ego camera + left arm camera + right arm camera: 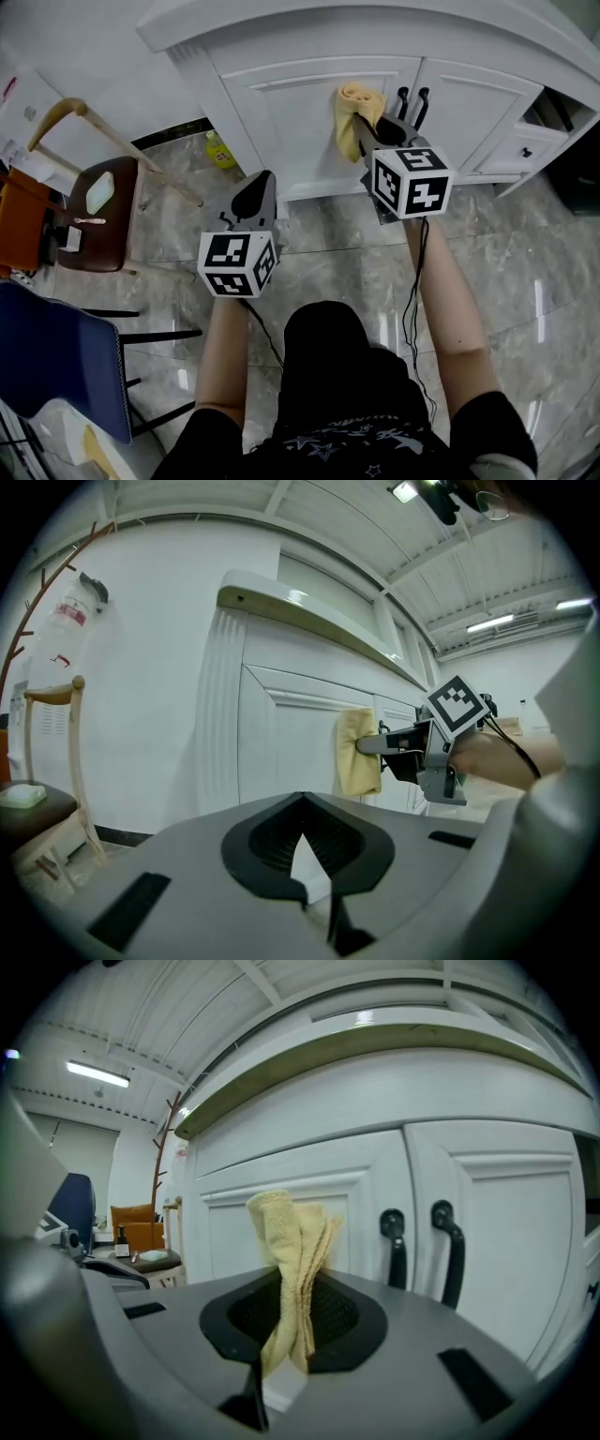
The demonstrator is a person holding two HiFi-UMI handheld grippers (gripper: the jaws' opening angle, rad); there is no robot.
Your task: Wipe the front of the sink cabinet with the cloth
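The white sink cabinet fills the top of the head view, with two black handles where its doors meet. My right gripper is shut on a yellow cloth, which lies against the left door just left of the handles. In the right gripper view the cloth stands up out of the shut gripper, with the doors close ahead. My left gripper hangs lower and to the left, off the cabinet, shut and holding nothing. The left gripper view shows its own tips and the cloth on the door.
A yellow-green bottle stands on the floor at the cabinet's left foot. A wooden chair with small items on its seat is at the left, and a blue chair nearer me. A drawer stands open at the right.
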